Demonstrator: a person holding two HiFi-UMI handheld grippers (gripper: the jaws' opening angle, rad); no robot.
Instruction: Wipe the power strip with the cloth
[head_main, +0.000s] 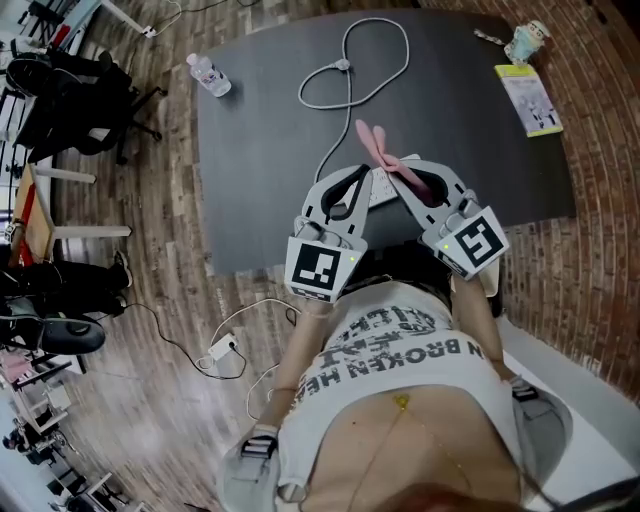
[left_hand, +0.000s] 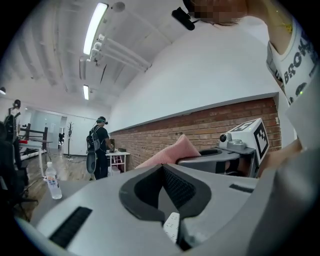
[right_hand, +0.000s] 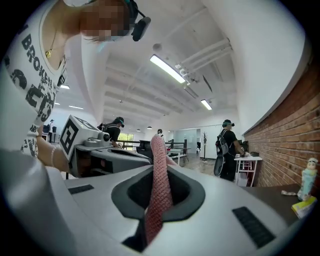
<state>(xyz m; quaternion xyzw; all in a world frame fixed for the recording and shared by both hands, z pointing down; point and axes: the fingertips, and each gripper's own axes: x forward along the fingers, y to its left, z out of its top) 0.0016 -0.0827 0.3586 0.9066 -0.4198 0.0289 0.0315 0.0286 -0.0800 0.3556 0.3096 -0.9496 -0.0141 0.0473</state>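
Observation:
The white power strip (head_main: 385, 190) lies on the dark table (head_main: 260, 150) near its front edge, half hidden between my two grippers; its white cord (head_main: 350, 70) loops toward the far side. My right gripper (head_main: 395, 174) (right_hand: 159, 165) is shut on the pink cloth (head_main: 372, 140) (right_hand: 159, 200), which stands up out of the jaws and hangs down through their gap. My left gripper (head_main: 356, 172) (left_hand: 162, 167) is shut, its pads meeting with nothing between them. A white dotted bit (left_hand: 171, 226) shows low in its slit. The pink cloth (left_hand: 172, 150) shows just beyond it.
A water bottle (head_main: 208, 75) lies at the table's far left corner. A yellow booklet (head_main: 530, 98) and a small figurine (head_main: 527, 40) sit at the far right. Office chairs (head_main: 70, 100) stand on the wooden floor to the left, a charger (head_main: 222, 348) below the table's edge. People stand far back.

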